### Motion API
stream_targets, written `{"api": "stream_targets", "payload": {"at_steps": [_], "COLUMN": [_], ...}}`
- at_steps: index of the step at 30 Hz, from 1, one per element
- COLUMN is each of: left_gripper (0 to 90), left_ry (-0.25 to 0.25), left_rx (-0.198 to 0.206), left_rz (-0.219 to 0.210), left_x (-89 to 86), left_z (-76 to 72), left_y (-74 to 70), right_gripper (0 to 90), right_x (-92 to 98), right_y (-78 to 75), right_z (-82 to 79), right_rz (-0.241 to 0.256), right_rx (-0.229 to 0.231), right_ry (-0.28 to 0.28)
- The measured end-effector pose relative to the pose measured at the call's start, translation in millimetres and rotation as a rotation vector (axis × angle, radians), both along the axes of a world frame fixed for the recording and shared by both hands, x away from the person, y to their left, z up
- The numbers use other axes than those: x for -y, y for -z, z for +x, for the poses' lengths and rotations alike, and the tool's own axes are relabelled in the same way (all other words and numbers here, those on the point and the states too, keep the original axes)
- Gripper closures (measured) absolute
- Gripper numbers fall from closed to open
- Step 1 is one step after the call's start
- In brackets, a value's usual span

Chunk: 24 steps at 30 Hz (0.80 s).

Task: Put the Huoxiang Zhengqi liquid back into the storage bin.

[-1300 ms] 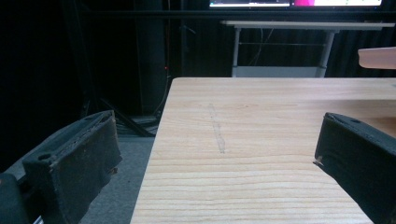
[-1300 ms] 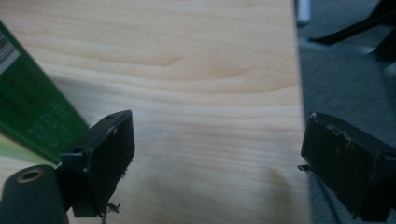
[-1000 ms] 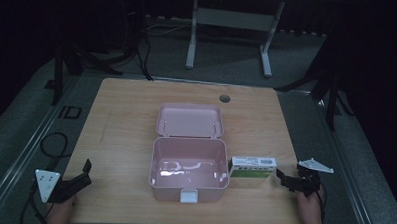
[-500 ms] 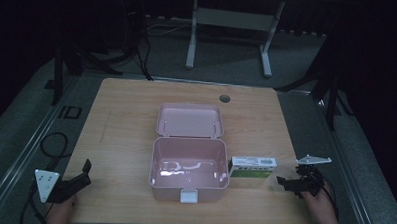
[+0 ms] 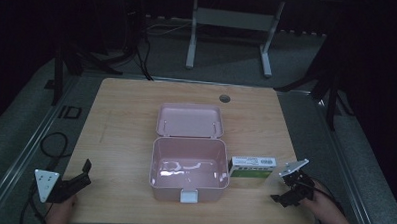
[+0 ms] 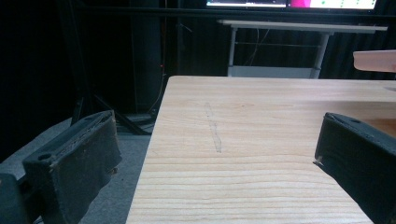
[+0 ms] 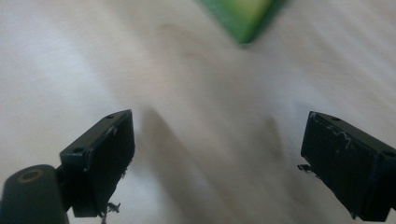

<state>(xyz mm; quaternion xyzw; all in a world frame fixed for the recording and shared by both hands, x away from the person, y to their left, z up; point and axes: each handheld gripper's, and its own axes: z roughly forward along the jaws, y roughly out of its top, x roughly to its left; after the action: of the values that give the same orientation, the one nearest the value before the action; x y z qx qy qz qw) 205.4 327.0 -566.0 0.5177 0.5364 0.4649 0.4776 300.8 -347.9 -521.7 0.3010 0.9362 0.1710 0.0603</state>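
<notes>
The right claw (image 5: 284, 192) sits low over the desk (image 5: 126, 124) at its near right corner, the hand (image 5: 328, 209) behind it coming in from the bottom edge and the grey plate tipped up on top. Its jaws stand wide apart with nothing between them; in the right gripper view they frame bare, blurred wood, with a corner of the green box (image 7: 238, 18) at the top of the picture. That green and white box (image 5: 252, 169) lies flat on the desk, just beside the right wall of the pink case (image 5: 189, 184) and near the right claw, apart from it. The case stands with its lid thrown back flat behind it, its inside bare and glossy. The left claw (image 5: 81, 175) rests at the near left corner, well apart from the case, jaws likewise released and spread over bare wood.
</notes>
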Motion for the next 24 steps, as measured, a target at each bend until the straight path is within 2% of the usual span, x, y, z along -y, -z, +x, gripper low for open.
{"api": "stream_targets", "payload": {"at_steps": [1, 6, 9, 11, 13, 17, 22, 24], "left_gripper": [0.4, 0.4, 0.4, 0.4, 0.4, 0.4, 0.4, 0.4], "left_ry": [0.000, 0.001, 0.002, 0.002, 0.002, 0.004, 0.005, 0.005], "left_rx": [0.000, -0.001, -0.001, 0.000, -0.001, -0.002, -0.001, -0.001], "left_rz": [0.000, 0.000, 0.000, 0.000, 0.000, 0.002, 0.001, 0.000], "left_x": [0.0, -0.1, 0.0, -0.1, -0.1, 0.0, -0.1, -0.2], "left_z": [0.0, 0.0, 0.1, 0.0, 0.1, 0.1, 0.1, 0.2], "left_y": [0.0, 0.0, 0.0, 0.0, 0.0, -0.1, -0.1, -0.1], "right_gripper": [9.7, 9.6, 9.7, 9.6, 9.6, 9.6, 9.7, 9.6], "right_x": [-2.6, -15.1, -19.2, -24.6, -28.8, -38.4, -55.1, -62.2], "right_y": [0.0, 2.2, 2.9, 0.5, -2.3, -7.8, -12.7, -15.2], "right_z": [-1.1, -5.0, -5.4, -5.2, -5.1, -5.2, -11.4, -12.3], "right_rz": [-0.011, -0.042, -0.063, -0.077, -0.100, -0.151, -0.239, -0.244], "right_rx": [-0.010, -0.132, -0.156, -0.189, -0.184, -0.203, -0.204, -0.210], "right_ry": [-0.023, -0.126, -0.164, -0.197, -0.217, -0.278, -0.392, -0.421]}}
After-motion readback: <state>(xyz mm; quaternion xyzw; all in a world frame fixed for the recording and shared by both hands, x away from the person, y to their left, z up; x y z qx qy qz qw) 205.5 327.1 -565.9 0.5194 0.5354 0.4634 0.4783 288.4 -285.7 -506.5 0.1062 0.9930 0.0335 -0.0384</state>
